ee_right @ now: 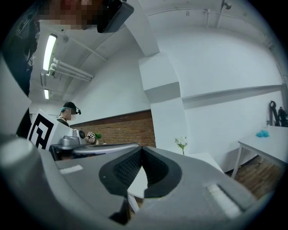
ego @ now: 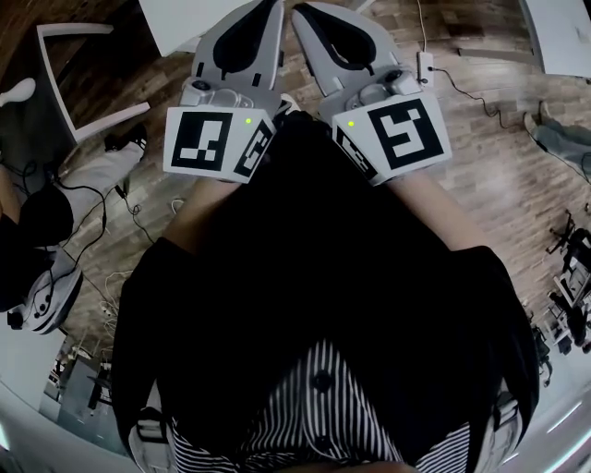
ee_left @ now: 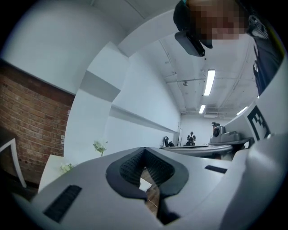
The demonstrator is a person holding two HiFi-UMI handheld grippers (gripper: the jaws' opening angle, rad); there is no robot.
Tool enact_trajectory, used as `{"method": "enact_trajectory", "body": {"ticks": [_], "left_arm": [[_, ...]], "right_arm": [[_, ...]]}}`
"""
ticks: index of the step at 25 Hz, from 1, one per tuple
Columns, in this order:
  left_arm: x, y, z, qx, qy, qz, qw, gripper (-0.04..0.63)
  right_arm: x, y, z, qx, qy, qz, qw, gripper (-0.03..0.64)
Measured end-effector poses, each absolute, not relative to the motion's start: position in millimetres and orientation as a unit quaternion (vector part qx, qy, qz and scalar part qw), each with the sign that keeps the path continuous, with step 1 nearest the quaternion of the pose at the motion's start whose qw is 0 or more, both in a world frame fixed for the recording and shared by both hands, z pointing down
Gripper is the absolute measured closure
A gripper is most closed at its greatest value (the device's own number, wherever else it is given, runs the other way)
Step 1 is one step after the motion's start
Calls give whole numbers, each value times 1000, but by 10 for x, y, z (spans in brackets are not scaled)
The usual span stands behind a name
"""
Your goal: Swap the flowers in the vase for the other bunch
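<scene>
In the head view a white slim-framed chair (ego: 111,122) stands at 10 o'clock on the brown wooden plank floor (ego: 480,175). The grey two-jaw left gripper (ego: 261,11) and the matching right gripper (ego: 309,14) sit side by side at 12 o'clock, above the person's black garment (ego: 314,277). Both point toward a white flat-topped table (ego: 185,23).

In the left gripper view a red brick wall (ee_left: 27,121) fills 9 o'clock. On the table, a low bunch of pale flowers (ee_left: 66,167) shows at 8 o'clock. An upright white flower on a green stem (ee_left: 100,146) stands to its right, at 9 o'clock from the jaw tips. I cannot make out the vase under it. The left gripper's jaws meet at the tips and hold nothing.

In the right gripper view the same upright flower stands on the table at 3 o'clock from the tips, well apart from them. A second white table (ee_right: 265,148) carries a small blue object (ee_right: 263,133) at 3 o'clock. The right gripper's jaws are pressed together and empty
</scene>
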State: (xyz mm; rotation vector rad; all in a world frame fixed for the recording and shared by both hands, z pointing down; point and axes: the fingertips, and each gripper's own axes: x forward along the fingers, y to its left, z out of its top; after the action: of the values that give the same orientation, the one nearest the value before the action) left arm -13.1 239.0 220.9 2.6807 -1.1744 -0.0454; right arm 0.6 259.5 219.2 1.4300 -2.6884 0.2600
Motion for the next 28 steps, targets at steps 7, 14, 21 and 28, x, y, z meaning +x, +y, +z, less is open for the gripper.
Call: {"method": "enact_trajectory", "body": {"ticks": [7,14,21,28], "left_arm": [[-579,2165,2300,896,-427,-28,119,592],[-812,2038,2308,888,-445,-30,113,592],[-915,1857,2340,880,-461,-33,112,592],[-864,1437,2260,877,-469,-20,102,592]], "right_arm": [[-408,2375,2240,444,-891,81,57,617],[-697,2199,2240,417,-903,79,71,617],[-792,2008,2292,389,-915,77,77,617],[-749,1573,2184,365,-927,66,62,618]]}}
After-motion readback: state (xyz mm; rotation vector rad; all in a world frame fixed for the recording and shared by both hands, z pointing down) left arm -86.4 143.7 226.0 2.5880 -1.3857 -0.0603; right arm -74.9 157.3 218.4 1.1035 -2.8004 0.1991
